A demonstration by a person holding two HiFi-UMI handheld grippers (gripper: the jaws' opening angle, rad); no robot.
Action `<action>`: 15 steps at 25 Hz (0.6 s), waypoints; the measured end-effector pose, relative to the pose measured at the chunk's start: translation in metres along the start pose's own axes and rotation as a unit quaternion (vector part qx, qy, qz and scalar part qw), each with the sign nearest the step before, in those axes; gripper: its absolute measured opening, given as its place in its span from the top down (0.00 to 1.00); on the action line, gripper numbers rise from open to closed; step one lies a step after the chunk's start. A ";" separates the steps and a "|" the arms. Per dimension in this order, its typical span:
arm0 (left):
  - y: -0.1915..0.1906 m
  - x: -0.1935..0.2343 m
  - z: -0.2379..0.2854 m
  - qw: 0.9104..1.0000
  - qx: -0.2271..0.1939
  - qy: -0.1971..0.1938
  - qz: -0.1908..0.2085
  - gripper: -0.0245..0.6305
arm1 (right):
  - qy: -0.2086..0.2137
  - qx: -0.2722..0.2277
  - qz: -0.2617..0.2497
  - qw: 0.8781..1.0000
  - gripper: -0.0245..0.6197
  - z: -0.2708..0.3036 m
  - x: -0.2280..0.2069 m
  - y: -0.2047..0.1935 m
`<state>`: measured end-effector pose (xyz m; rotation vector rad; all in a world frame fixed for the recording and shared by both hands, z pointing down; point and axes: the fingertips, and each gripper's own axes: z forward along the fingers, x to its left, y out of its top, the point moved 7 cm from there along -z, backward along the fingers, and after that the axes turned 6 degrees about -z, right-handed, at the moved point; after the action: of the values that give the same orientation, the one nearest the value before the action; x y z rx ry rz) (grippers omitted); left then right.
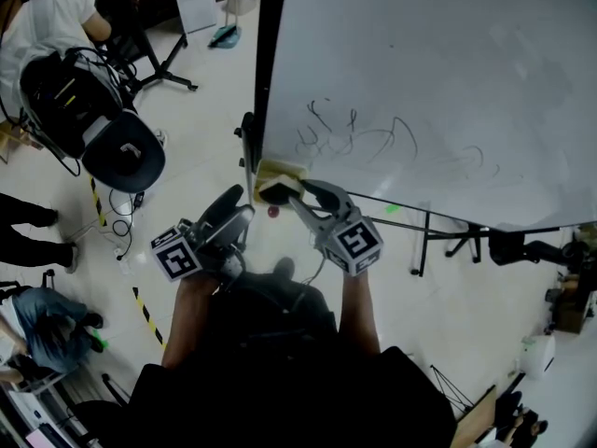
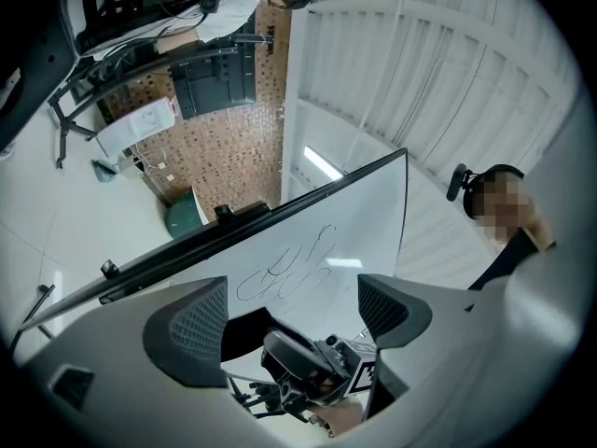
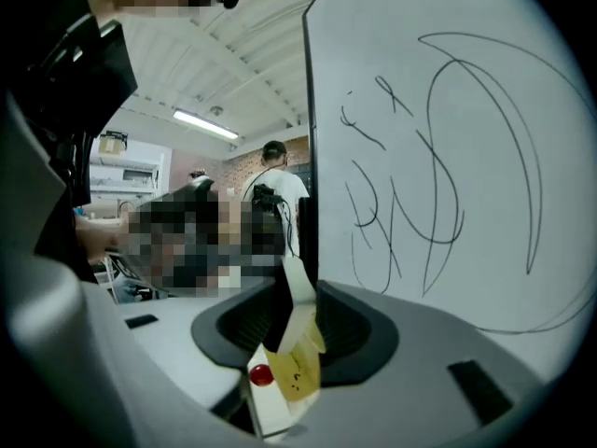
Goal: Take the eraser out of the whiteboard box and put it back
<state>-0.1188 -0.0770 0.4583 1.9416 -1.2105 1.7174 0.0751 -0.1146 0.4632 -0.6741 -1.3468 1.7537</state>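
Observation:
A yellow and white eraser (image 1: 277,183) sits at the lower left corner of the whiteboard (image 1: 420,82), which has dark scribbles on it. My right gripper (image 1: 282,191) is shut on the eraser, just off the board's edge. In the right gripper view the eraser (image 3: 294,357) stands on edge between the right gripper's (image 3: 294,323) pads, with a small red round thing (image 3: 260,374) beside it. My left gripper (image 1: 233,205) hangs open and empty to the lower left. In the left gripper view the left gripper (image 2: 294,317) points up at the whiteboard (image 2: 317,241). A dark fitting (image 1: 247,138) sits on the board's left frame.
The board's black stand legs (image 1: 448,236) spread over the pale floor at the right. A black office chair (image 1: 121,152) with cables stands at the left, next to a person in a white shirt (image 1: 47,17). Yellow-black tape (image 1: 145,306) marks the floor. More people sit at the lower left.

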 end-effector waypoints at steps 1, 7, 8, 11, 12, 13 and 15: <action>0.000 0.000 0.000 1.000 0.001 0.000 0.000 0.31 | -0.001 -0.010 0.006 1.000 0.71 -0.002 -0.001 0.003; 0.000 -0.003 0.003 1.000 0.008 0.000 0.005 0.31 | -0.001 -0.064 0.042 0.997 0.71 -0.017 -0.009 0.021; 0.000 -0.003 0.004 1.000 0.009 -0.001 0.003 0.31 | -0.002 -0.072 0.052 0.996 0.71 -0.020 -0.010 0.023; 0.000 -0.006 0.006 1.000 0.012 -0.005 0.003 0.31 | -0.005 -0.100 0.074 0.992 0.71 -0.028 -0.014 0.032; 0.000 -0.007 0.007 1.000 0.013 -0.006 0.003 0.31 | -0.007 -0.110 0.079 0.991 0.72 -0.030 -0.015 0.035; 0.000 -0.007 0.008 1.000 0.014 -0.007 0.004 0.31 | -0.008 -0.120 0.085 0.989 0.72 -0.033 -0.016 0.037; 0.000 -0.008 0.009 1.000 0.015 -0.010 0.006 0.31 | -0.009 -0.140 0.095 0.986 0.72 -0.038 -0.018 0.043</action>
<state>-0.1121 -0.0800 0.4483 1.9769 -1.2113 1.7369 0.1030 -0.1146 0.4105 -0.9714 -1.6036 1.7357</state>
